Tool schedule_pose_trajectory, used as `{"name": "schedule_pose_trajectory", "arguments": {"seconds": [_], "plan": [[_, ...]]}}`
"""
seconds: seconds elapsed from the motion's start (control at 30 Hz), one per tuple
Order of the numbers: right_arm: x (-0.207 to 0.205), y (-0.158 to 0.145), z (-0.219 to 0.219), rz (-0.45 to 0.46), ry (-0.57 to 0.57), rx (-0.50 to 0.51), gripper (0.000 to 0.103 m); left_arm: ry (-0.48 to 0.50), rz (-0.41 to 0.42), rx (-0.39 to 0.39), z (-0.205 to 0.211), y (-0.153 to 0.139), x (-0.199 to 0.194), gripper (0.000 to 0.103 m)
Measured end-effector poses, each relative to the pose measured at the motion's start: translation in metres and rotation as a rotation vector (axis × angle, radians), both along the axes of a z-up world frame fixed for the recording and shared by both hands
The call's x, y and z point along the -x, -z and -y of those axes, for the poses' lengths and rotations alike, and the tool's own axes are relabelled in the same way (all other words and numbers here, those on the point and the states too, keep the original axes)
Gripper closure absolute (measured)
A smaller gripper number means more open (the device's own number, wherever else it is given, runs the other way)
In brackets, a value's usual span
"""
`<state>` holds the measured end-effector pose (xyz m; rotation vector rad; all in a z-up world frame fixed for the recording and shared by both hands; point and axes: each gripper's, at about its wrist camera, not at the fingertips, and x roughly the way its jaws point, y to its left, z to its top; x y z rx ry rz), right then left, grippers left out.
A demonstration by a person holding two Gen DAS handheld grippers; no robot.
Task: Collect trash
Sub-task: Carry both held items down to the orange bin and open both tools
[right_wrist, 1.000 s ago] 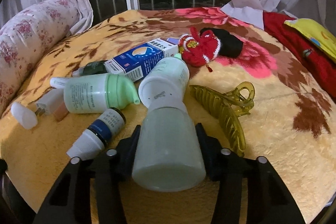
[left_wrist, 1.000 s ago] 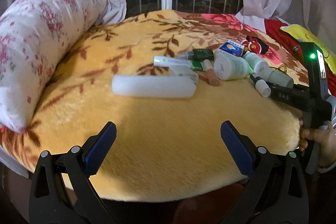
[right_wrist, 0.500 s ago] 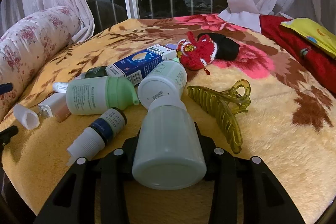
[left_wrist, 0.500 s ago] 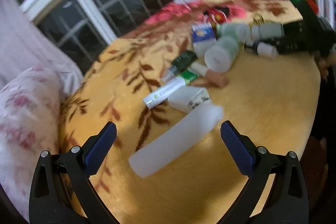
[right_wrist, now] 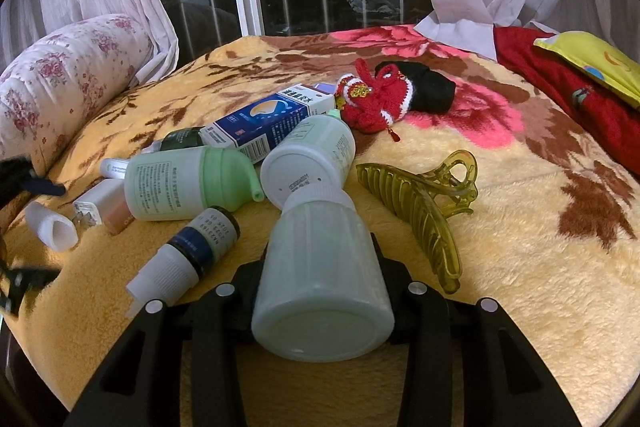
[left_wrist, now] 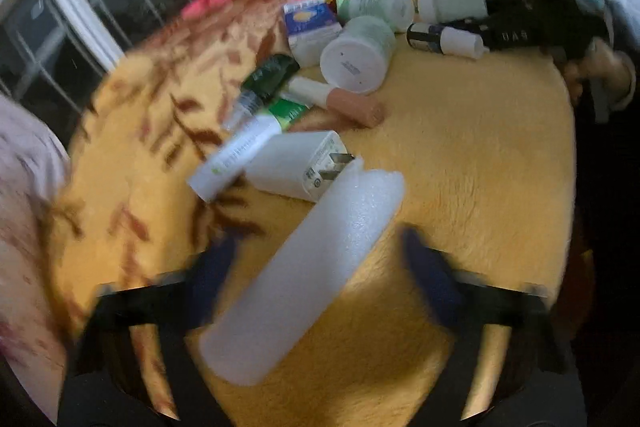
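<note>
A white foam tube (left_wrist: pixel 308 267) lies slantwise on the yellow plush blanket (left_wrist: pixel 480 167). My left gripper (left_wrist: pixel 316 263) straddles it, its jaws blurred and closing, with a gap still showing on each side of the tube. My right gripper (right_wrist: pixel 320 279) is shut on a pale translucent bottle (right_wrist: pixel 324 291) that lies on its side with its base toward the camera. In the left wrist view that same bottle (left_wrist: pixel 452 7) sits in the black right gripper at the far right, and a hand (left_wrist: pixel 600 71) holds the gripper.
A cluster lies mid-blanket: green-capped bottle (right_wrist: pixel 188 183), second green bottle (right_wrist: pixel 312 155), blue box (right_wrist: pixel 272 123), dropper bottle (right_wrist: pixel 192 251), white plug charger (left_wrist: pixel 296 167), several tubes. An olive hair claw (right_wrist: pixel 420 203), a red knitted piece (right_wrist: pixel 372 103) and a floral bolster (right_wrist: pixel 68 75) lie around them.
My left gripper has rolled and moved in over the foam tube, and its jaws have narrowed around it. The right gripper keeps still with its bottle.
</note>
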<state>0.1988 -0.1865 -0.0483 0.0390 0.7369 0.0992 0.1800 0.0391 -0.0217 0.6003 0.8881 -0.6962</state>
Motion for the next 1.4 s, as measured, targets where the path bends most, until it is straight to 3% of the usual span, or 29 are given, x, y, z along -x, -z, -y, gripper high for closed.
{"name": "schedule_pose_trajectory", "arguments": {"seconds": [0.03,0.13,0.23,0.33,0.43,0.5,0.6,0.67,0.73,0.93,1.03,1.17,1.4], "plan": [[0.0,0.0,0.0,-0.001,0.001,-0.003,0.062,-0.019,-0.022,0.019,-0.001,0.0,-0.002,0.047],[0.0,0.0,0.001,0.001,0.005,-0.011,0.062,-0.08,0.018,0.004,0.002,0.0,0.008,0.051],[0.0,-0.001,0.004,0.003,0.012,-0.031,0.062,-0.199,0.048,0.004,0.006,-0.003,0.018,0.054],[0.001,-0.004,0.007,0.0,0.026,-0.066,0.062,-0.367,0.064,0.086,0.001,-0.015,0.029,0.06],[0.005,-0.01,0.011,0.005,0.034,-0.107,0.062,-0.544,0.104,0.27,-0.012,-0.036,0.046,0.065],[0.008,-0.014,0.01,0.008,0.027,-0.115,0.062,-0.617,0.163,0.308,-0.011,-0.04,0.053,0.067],[0.015,-0.022,0.005,0.014,0.001,-0.113,0.062,-0.706,0.134,0.354,-0.01,-0.035,0.048,0.071],[0.027,-0.034,0.005,0.048,-0.007,-0.108,0.062,-0.724,0.115,0.445,-0.012,-0.047,0.057,0.071],[0.044,-0.047,0.006,0.105,-0.006,-0.077,0.062,-0.716,0.181,0.516,-0.013,-0.066,0.077,0.071],[0.087,-0.077,0.019,0.156,-0.013,-0.116,0.062,-0.701,0.198,0.64,-0.006,-0.101,0.122,0.074],[0.118,-0.086,0.015,0.166,-0.059,-0.128,0.062,-0.662,0.188,0.632,0.011,-0.101,0.152,0.074],[0.163,-0.081,-0.001,0.145,-0.143,-0.095,0.062,-0.632,0.148,0.546,0.039,-0.079,0.189,0.074],[0.211,-0.025,-0.024,-0.021,-0.24,0.008,0.062,-0.612,0.007,0.382,0.075,-0.006,0.219,0.074]]}}
